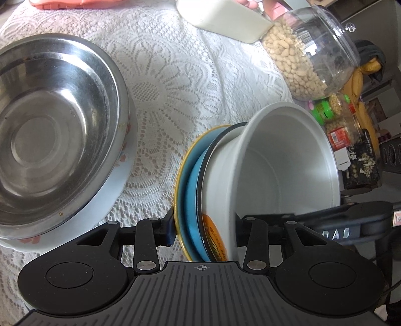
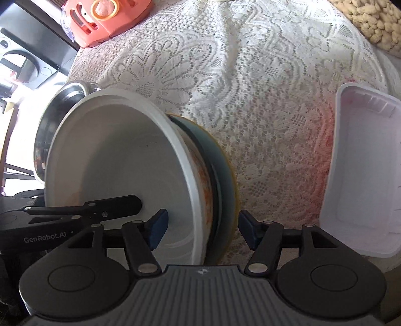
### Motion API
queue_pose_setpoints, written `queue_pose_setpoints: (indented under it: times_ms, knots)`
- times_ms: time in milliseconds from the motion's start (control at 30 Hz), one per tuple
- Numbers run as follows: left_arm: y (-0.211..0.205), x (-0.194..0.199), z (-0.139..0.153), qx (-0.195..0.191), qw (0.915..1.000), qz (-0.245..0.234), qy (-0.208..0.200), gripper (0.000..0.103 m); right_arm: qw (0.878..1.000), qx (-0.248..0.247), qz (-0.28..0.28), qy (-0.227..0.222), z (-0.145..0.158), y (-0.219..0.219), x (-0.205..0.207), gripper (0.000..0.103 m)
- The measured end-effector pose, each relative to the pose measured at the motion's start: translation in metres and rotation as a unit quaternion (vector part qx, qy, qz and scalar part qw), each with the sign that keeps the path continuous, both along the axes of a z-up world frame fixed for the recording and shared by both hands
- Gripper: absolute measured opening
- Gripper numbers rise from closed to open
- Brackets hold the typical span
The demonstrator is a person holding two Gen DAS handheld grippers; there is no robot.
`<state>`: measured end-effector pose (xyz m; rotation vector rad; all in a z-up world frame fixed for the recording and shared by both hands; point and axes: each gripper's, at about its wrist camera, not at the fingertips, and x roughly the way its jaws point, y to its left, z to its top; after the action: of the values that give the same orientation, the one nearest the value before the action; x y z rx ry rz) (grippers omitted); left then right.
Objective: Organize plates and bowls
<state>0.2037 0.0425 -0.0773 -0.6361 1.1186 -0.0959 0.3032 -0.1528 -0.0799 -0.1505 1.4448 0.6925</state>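
Observation:
A nested stack of a white bowl [image 1: 283, 163], an orange-printed bowl [image 1: 213, 238] and a blue bowl with a yellow rim [image 1: 193, 175] hangs tilted above the lace cloth. My left gripper [image 1: 203, 228] is shut on the stack's rim. My right gripper [image 2: 200, 225] straddles the opposite rim [image 2: 198, 200]; its jaws stand apart, with a gap beside the right pad. A steel bowl [image 1: 50, 120] sits in a floral plate [image 1: 125, 160] at the left and shows in the right wrist view [image 2: 57, 110].
A jar of peanuts [image 1: 300, 55] and smaller jars [image 1: 335, 117] stand at the right table edge. A white foam tray [image 2: 363, 170] lies right of the stack. An orange plastic item [image 2: 105, 17] sits at the far side. A lace tablecloth [image 1: 175, 75] covers the table.

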Motion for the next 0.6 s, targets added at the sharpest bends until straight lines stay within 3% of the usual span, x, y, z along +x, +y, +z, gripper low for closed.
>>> queue_pose_setpoints:
  times_ms: [33,100,267,600]
  knots:
    - [-0.001,-0.001,0.001,0.008,1.0,-0.003,0.001,0.041,1.0,0.001,0.012,-0.001,-0.001,0.004,-0.004,0.066]
    - [0.001,-0.003,0.003,0.006,0.9999,-0.008,0.002,0.042,1.0,-0.006,0.015,-0.02,0.001,0.009,-0.01,0.067]
    - [0.0,-0.009,0.006,0.018,0.9996,-0.015,0.017,0.044,1.0,0.017,-0.018,0.011,0.005,0.002,-0.005,0.066]
    - [-0.007,-0.004,0.009,0.035,0.9992,-0.02,0.002,0.052,0.999,0.023,-0.014,0.017,-0.003,0.0,-0.007,0.063]
